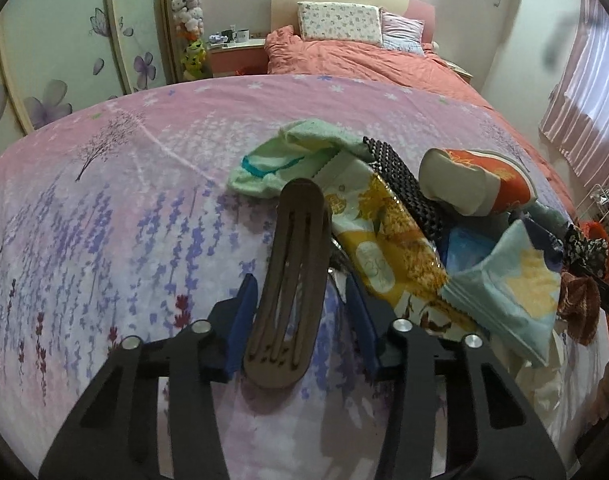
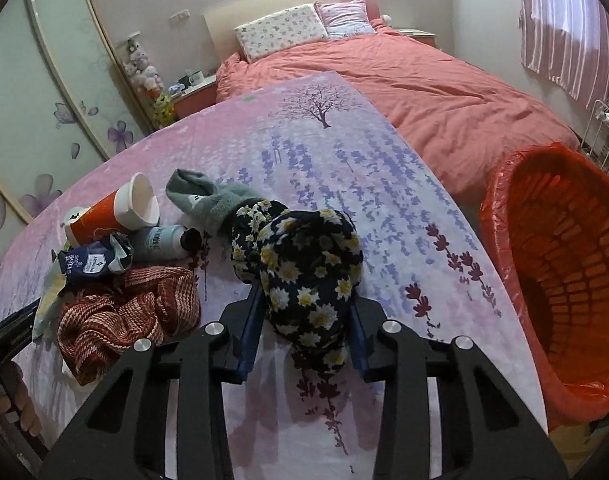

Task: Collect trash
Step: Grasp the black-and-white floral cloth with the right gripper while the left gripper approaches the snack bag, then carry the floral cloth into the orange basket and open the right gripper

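In the left wrist view my left gripper point(image 1: 302, 320) stands around a brown slotted insole point(image 1: 292, 280); the left finger touches it, the right finger has a small gap, so the grip is unclear. Beside it lie a yellow snack wrapper point(image 1: 378, 240), a light-blue packet point(image 1: 508, 288), an orange paper cup point(image 1: 476, 184) and a mint sock point(image 1: 280, 156). In the right wrist view my right gripper point(image 2: 304, 320) is shut on a dark floral cloth point(image 2: 308, 268). To its left lie the orange paper cup point(image 2: 116, 208), a grey bottle point(image 2: 164, 242) and a navy wrapper point(image 2: 92, 264).
An orange basket lined with a red bag point(image 2: 560, 280) stands at the right of the table. A red knitted cloth point(image 2: 124, 312) and a grey sock point(image 2: 208, 200) lie on the lavender-print tablecloth point(image 2: 344, 152). A bed with a pink duvet point(image 2: 424, 92) stands behind.
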### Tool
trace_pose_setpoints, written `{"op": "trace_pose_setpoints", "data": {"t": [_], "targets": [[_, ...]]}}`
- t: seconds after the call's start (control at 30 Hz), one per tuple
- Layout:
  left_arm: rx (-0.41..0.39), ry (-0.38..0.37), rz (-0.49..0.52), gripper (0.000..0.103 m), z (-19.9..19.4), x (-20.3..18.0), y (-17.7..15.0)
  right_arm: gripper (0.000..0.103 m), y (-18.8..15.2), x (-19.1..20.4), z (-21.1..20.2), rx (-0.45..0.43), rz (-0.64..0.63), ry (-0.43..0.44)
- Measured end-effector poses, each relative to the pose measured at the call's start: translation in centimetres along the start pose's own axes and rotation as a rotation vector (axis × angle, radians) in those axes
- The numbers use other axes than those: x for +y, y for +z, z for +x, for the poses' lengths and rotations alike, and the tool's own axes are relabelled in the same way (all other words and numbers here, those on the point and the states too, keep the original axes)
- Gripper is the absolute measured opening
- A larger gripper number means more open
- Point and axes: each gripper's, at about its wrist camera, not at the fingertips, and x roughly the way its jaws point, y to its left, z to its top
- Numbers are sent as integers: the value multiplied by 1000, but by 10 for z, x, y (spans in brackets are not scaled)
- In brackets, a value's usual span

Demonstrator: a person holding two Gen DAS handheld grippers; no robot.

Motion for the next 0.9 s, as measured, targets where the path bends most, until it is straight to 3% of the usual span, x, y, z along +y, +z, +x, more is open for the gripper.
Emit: {"op": "trace_pose_setpoints", "data": {"t": [0.1,0.2,0.4,0.43,0.63,0.9], "targets": [[-6,9,-3,35,3,0,4,27,2,-2,2,-1,2,5],[-15,1,-6,35,3,1,2,18,4,-1,4,-2,-6,14],[-30,11,9,40,1,-3,-5,15,10,-1,12,1,-3,25],[-31,13,7,34,1,-4,-5,12,10,-1,11,-1,-3,28],[-35,-1,-13,29,-8,7,-8,10,9,-3,-1,-32,-3,35],[-69,24,-16,29,-34,17,-10,10,8,-9,-20,-78,9,28]]}}
